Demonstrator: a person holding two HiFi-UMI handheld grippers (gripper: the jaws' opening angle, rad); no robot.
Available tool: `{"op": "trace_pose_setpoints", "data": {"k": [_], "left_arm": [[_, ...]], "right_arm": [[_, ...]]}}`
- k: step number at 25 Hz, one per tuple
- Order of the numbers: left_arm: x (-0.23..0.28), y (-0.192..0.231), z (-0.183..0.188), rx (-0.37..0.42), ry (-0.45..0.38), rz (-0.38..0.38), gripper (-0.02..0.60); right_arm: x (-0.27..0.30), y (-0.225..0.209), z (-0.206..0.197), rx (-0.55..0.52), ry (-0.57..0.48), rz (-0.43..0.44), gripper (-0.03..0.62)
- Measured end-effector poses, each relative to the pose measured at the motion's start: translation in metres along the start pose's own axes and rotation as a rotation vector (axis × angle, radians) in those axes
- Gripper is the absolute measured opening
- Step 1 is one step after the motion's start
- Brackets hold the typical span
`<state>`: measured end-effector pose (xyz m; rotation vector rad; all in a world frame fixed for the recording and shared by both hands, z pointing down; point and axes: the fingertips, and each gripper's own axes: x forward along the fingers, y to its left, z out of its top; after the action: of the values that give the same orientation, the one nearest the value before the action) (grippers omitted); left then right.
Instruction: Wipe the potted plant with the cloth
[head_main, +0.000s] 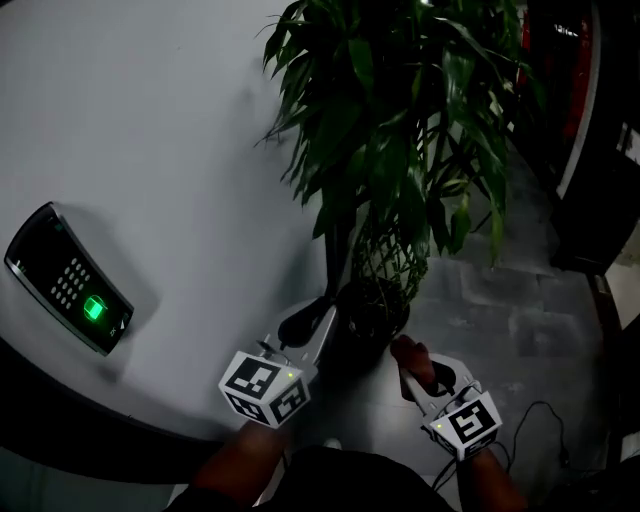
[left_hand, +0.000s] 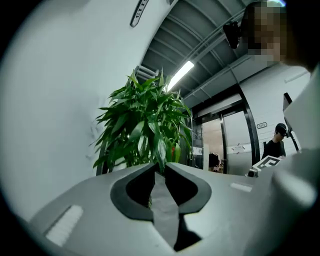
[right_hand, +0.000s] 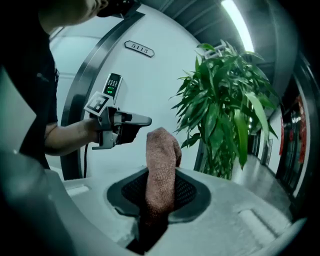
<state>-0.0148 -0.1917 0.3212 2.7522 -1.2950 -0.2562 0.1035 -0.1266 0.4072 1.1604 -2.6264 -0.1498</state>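
As it sits in your right tool (right_hand: 160, 174), cloth (right_hand: 161, 150): pinched tight, poking up past the tips.
Left tool (left_hand: 160, 172): narrow gap, nothing in it.
Potted plant (right_hand: 225, 97): on the floor (head_main: 520, 320) by the wall (head_main: 150, 120), ahead-right of the cloth, leaves higher up, not touching.
Next move: probably lift forward-right.

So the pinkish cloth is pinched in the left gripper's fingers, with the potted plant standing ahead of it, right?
Wrong side: the cloth is pinched in the fingers of the right gripper, as the right gripper view shows. The potted plant does stand ahead of it.
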Motion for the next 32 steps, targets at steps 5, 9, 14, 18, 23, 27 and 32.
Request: {"op": "trace_pose_setpoints", "data": {"k": [5,9,14,18,23,27,32], "left_arm": [[0.034,0.035,0.065,0.043,-0.083,0.006,0.091],[0.055,0.056,0.106,0.056,-0.138,-0.012,0.15],[0.075,0.069,0.126,-0.074,-0.163,-0.106,0.198],[0.079,0.066,0.146,-0.156,-0.211,-0.182,0.198],[0.089,0.071,0.159,-0.178,-0.226,-0.198,0.198],[0.103,0.087,0.148,-0.163,-0.187,-0.16,0.103],[0.119,0.094,0.128,-0.127,-0.114,-0.152,0.019]], "right_arm": [[0.04,-0.03,0.077,-0.285,-0.007,-0.045,0.072],[0.059,-0.053,0.146,-0.464,-0.052,-0.131,0.072],[0.079,-0.078,0.21,-0.608,-0.071,-0.25,0.072],[0.095,-0.087,0.245,-0.702,-0.058,-0.311,0.072],[0.112,-0.097,0.277,-0.768,-0.026,-0.351,0.072],[0.131,-0.106,0.296,-0.828,-0.031,-0.373,0.072],[0.154,-0.123,0.306,-0.888,0.008,-0.403,0.072]]}}
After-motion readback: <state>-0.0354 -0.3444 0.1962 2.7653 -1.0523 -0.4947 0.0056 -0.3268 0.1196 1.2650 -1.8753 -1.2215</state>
